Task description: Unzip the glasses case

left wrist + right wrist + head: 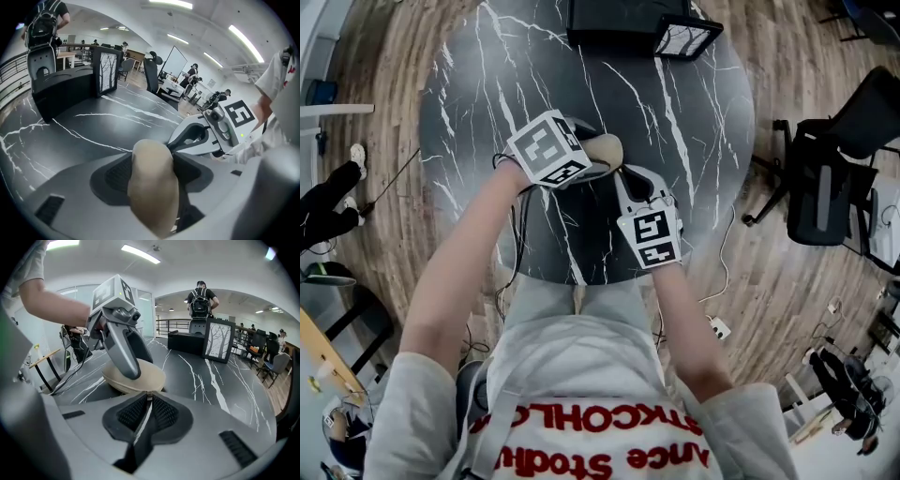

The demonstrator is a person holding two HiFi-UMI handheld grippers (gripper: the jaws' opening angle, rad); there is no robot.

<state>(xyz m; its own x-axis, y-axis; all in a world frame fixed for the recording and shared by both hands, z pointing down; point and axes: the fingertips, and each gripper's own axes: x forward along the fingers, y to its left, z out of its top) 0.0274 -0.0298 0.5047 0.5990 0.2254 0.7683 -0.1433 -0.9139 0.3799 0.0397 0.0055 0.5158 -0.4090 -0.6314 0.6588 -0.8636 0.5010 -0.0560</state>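
R gripper [149, 403] jaws nearly shut, pinching what looks like the zipper pull [149, 396] at near edge of beige glasses case [136, 376]. L gripper [151, 157] clamps case, flat on marble table [211, 376]. Visible seam looks closed, so unzip basically all left.

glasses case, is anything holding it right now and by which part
The left gripper clamps the glasses case across its body. The right gripper pinches its zipper pull at the end facing it.
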